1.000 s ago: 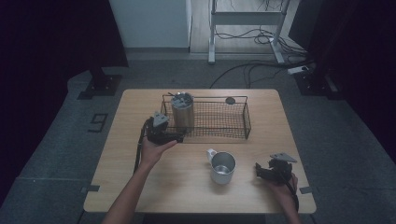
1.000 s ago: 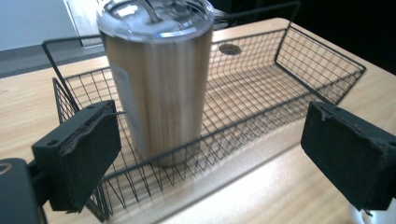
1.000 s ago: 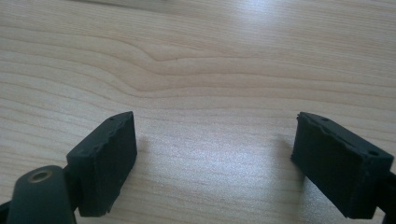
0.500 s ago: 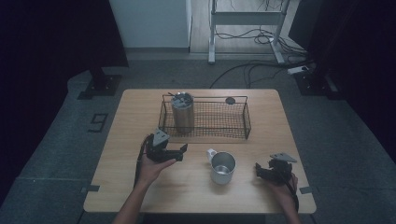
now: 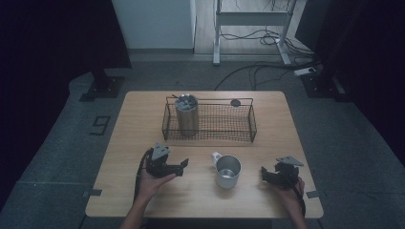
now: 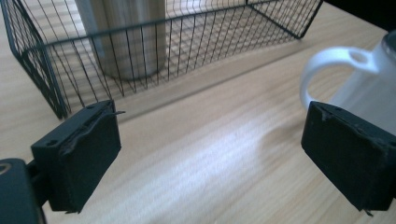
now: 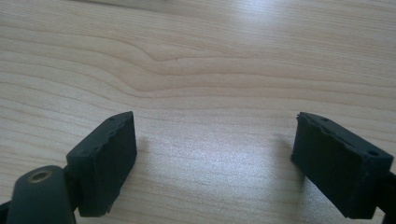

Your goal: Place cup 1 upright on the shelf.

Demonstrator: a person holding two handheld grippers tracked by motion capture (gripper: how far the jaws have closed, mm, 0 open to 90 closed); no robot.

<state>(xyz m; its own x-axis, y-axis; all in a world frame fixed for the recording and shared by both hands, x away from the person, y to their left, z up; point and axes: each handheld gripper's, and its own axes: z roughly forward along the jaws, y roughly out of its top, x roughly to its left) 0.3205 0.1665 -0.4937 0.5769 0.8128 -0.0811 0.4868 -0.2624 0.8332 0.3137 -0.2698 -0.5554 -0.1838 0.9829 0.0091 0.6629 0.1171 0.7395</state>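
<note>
Mug (image 5: 227, 171): metal body, white handle (image 6: 329, 65), standing upright on the surface (image 5: 200, 205), open end up. It sits between the two tongs, closer to the left tongs' tips than to the right ones. Handle points up-left in the high view, toward the basket.

Left tongs (image 5: 180, 165): spread, nothing between the pads, aimed at the mug. In the left gripper view the mug (image 6: 373, 79) is just past the right-hand pad (image 6: 348, 158), handle loop above that pad; pad not touching the mug as far as I can tell. Bare wood lies in the gap between the pads. The jaws have just closed a little, with nothing between them.

Right tongs (image 5: 264, 175): on the other side of the mug, apart from it, tips pointing toward it. In the right gripper view the right tongs (image 7: 212, 158) stand apart with plain wood grain between them, nothing held, one pad (image 7: 109, 158) low over the surface.

Wire basket (image 5: 209, 138): beyond the left tongs, at the far half of the surface. Steel tumbler (image 5: 186, 114) stands upright in the basket's left end; in the left gripper view the tumbler (image 6: 123, 37) shows through the mesh (image 6: 196, 51), straight ahead-left of the left tongs. Small dark round thing (image 5: 235, 102) just behind the basket's far rim; can't tell what it is.
</note>
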